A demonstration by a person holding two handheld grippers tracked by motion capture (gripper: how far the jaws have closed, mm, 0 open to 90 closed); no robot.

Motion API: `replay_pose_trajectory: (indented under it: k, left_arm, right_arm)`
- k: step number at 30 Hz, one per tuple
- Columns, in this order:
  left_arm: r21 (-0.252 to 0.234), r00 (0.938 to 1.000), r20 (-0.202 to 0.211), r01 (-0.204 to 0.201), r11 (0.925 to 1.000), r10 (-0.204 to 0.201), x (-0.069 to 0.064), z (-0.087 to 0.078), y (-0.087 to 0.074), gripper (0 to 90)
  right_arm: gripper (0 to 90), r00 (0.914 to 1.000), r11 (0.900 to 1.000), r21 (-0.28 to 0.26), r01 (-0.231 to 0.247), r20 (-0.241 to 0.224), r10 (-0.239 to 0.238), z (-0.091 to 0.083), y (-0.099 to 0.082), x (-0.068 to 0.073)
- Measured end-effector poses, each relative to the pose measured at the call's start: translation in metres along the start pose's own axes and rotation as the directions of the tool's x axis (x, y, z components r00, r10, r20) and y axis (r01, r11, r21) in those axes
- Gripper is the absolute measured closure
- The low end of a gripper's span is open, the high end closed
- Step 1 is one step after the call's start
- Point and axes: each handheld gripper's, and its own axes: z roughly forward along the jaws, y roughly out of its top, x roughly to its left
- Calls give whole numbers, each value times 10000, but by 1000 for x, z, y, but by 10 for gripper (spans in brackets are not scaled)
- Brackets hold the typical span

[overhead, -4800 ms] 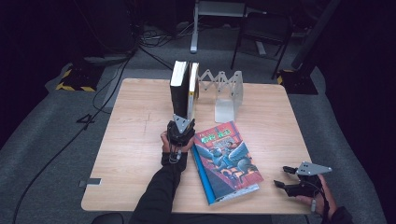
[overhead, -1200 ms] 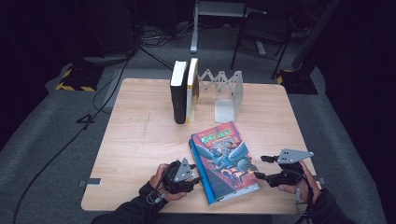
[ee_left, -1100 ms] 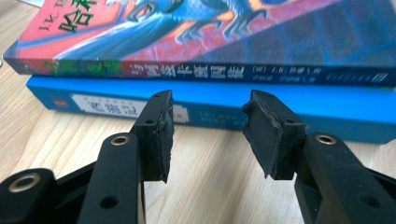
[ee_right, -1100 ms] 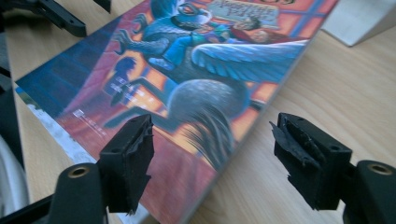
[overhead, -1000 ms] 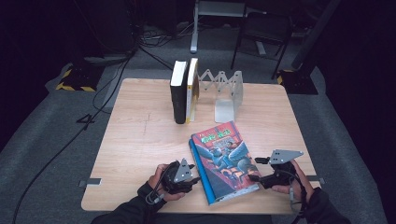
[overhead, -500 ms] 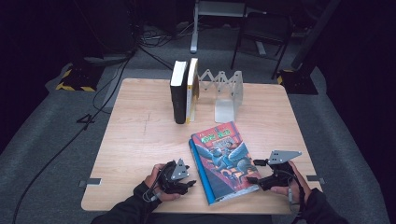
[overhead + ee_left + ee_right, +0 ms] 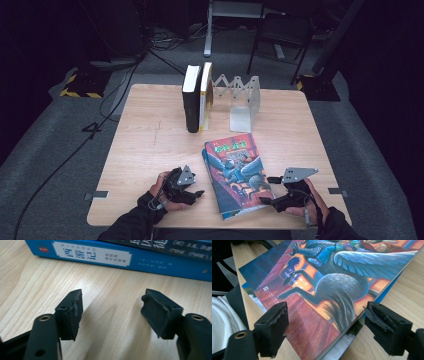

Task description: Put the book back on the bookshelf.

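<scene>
While both hands rest at the near edge of the table, the illustrated book lies flat between the left gripper and the right gripper. In the left gripper view, the jaws have just been opening, nothing between them, the blue spine ahead. In the right gripper view, the jaws, just widening, straddle the cover's corner without pressing. I judge the pick-up is being prepared; next they must close on that edge.

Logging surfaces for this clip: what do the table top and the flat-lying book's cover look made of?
Table top: pale wood or wood-look laminate, matte, with visible grain lines. Book: seemingly paperback, printed card cover with slight sheen, white page edges at the corner.
</scene>
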Motion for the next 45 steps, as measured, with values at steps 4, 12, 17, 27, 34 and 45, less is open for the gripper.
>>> replay_pose_trajectory:
  k: [4, 12, 17, 27, 34, 45]
  left_arm:
    - [-10, 9996, 183, 230, 9997, -230, 4, 1, 0, 317]
    - [-92, 9994, 323, 102, 9999, -99, 5, 0, -4, 289]
    - [-82, 9994, 333, 85, 9999, -82, 8, -1, -5, 254]
    - [40, 9995, 206, 244, 9997, -245, 17, 7, 2, 177]
    - [-7, 9980, -111, 619, 9981, -619, 31, 18, 14, 194]
    - [-75, 9971, 27, 761, 9971, -760, 42, 26, 24, 260]
  right_arm:
    - [186, 9999, 10000, 82, 36, -119, -35, 3, 2, 7]
    - [185, 9986, 9992, 246, 323, -426, -313, 10, 7, 24]
    - [288, 9999, 9999, 1, -126, -14, 126, 1, 16, 13]
    - [168, 9975, 9948, 869, -532, -408, 569, 22, 24, -4]
    - [117, 9985, 9920, 1260, -66, -527, 133, 29, 33, -11]
    - [236, 9983, 9950, 812, 574, -88, -569, 25, 38, -6]
